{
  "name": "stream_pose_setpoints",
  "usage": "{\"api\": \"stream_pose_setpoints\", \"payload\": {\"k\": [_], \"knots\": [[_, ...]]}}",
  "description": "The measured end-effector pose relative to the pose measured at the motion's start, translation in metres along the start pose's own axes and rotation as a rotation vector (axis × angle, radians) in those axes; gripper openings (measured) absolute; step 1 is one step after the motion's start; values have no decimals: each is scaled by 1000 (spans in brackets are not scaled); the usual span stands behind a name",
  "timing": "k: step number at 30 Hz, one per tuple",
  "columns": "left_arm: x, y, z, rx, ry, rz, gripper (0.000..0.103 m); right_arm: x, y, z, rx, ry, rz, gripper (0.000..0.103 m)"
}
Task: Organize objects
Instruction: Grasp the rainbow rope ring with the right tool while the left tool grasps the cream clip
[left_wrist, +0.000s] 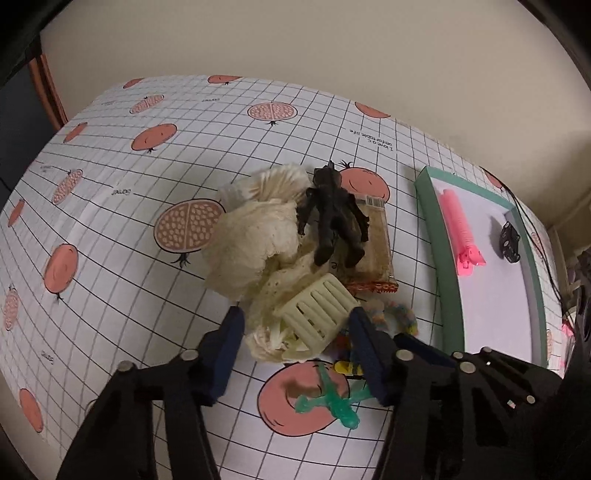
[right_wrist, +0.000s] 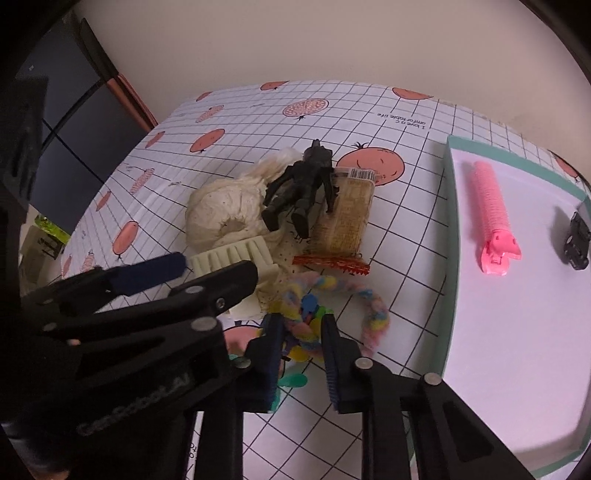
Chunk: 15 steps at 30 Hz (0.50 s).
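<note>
Straddling a cream slatted comb, left gripper fingers spread wide, not touching it. Right gripper clamps pastel rope toy w/ coloured bits. Pile beside teal-rimmed tray holding pink hair roller, black clip.

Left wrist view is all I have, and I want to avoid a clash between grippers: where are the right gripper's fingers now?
Observer: The right gripper straddles the pastel rope toy, with one finger on each side. I cannot tell whether it has clamped.
Operator: Does that rope reach the tray?
Observer: No. Its loop curls toward the green-rimmed tray but stops short of it, on the tablecloth.
</note>
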<state>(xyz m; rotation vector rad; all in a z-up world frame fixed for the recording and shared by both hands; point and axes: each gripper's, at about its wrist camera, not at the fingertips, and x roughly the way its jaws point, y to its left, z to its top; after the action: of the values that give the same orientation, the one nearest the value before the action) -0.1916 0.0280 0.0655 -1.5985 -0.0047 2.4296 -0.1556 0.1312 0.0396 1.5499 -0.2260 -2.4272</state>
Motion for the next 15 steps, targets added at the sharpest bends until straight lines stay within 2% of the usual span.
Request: {"api": "stream_pose_setpoints", "payload": {"k": [4, 15], "knots": [[-1, -3, 0, 8, -5, -17, 45, -2, -3, 0, 13, -5, 9, 12], [-5, -3, 0, 8, -20, -33, 39, -10, -10, 0, 54, -31, 11, 8]]}}
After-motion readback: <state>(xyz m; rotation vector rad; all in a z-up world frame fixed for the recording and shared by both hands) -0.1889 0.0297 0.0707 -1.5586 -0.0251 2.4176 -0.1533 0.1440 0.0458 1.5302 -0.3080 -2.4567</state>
